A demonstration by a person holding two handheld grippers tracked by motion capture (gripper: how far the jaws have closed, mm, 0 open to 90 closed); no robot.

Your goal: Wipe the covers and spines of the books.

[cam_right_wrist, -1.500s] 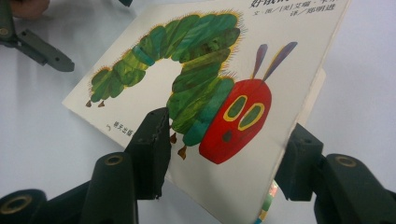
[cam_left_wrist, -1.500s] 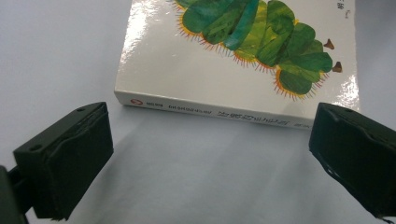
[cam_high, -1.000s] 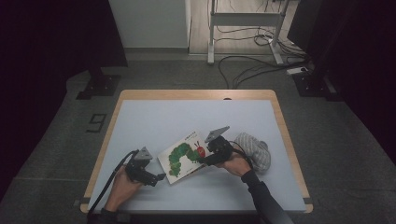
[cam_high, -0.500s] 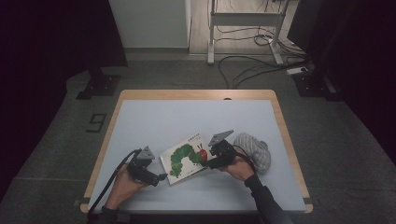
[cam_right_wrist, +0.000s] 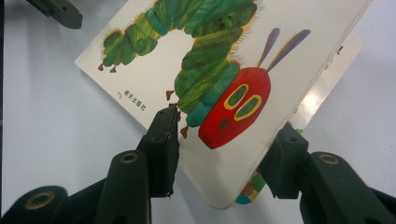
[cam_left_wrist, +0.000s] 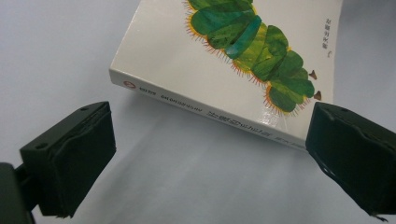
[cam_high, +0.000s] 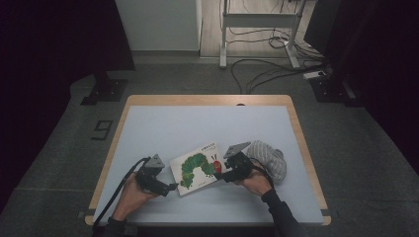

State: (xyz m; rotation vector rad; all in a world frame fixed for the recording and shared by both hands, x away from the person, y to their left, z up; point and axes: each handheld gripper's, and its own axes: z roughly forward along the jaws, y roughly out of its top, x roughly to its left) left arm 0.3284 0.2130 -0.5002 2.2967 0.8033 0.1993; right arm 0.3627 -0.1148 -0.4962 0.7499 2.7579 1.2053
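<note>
A white picture book [cam_high: 197, 168] with a green caterpillar on its cover lies near the table's front edge. My left gripper [cam_high: 169, 186] is open just left of the book, and its jaws straddle the spine [cam_left_wrist: 205, 109] without touching it. My right gripper [cam_high: 223, 176] is at the book's right edge. One jaw is over the front cover [cam_right_wrist: 210, 84] and the other is under it, with a gap left between them. The cover is lifted off the page [cam_right_wrist: 334, 65] beneath. The right gripper [cam_right_wrist: 228, 120] is open.
A grey knitted cloth [cam_high: 268, 158] lies bunched just right of the right hand. The pale table [cam_high: 197, 123] has a wooden rim, with dark floor and cables beyond it. The left gripper's jaw [cam_right_wrist: 56, 11] shows at the far corner of the book.
The right gripper has edged slightly to the right and toward the person at the book's edge. The left gripper and the book have hardly moved.
</note>
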